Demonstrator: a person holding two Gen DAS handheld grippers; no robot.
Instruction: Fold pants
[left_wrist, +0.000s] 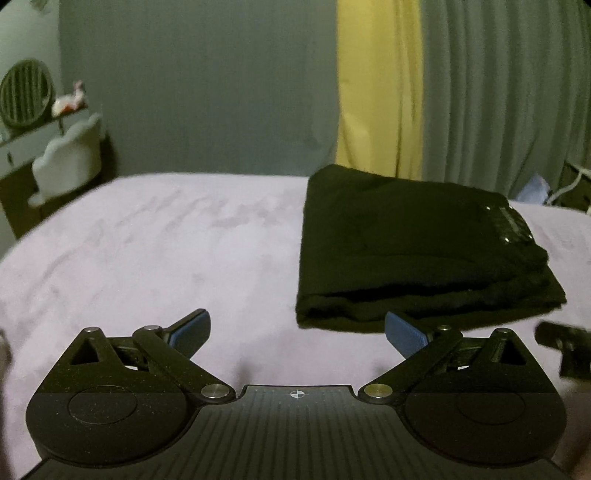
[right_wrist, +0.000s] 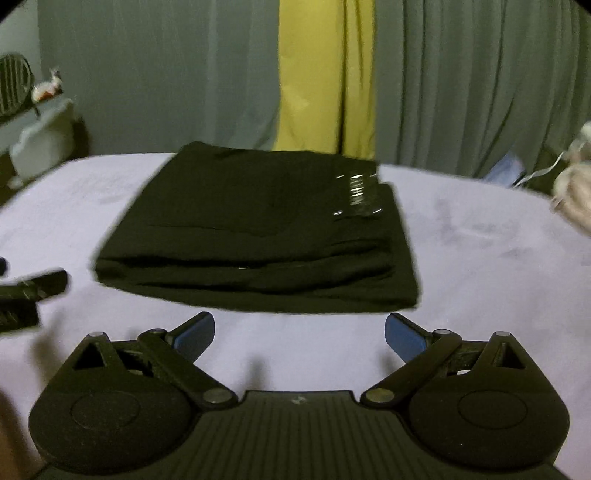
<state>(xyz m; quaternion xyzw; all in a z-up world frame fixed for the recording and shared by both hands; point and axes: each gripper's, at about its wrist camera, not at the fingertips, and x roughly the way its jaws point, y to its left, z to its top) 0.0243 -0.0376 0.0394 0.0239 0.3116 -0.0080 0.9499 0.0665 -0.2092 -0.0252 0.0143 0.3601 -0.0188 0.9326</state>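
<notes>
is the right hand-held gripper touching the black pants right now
Apart. The right wrist view shows the right hand-held gripper open, with bare lilac bedcover between its fingertips and the folded pants.

Black pants (right_wrist: 255, 229), folded

They lie flat as a layered rectangular stack on the lilac bed (right_wrist: 480, 258), folded edge near, small metal studs top right.
</notes>
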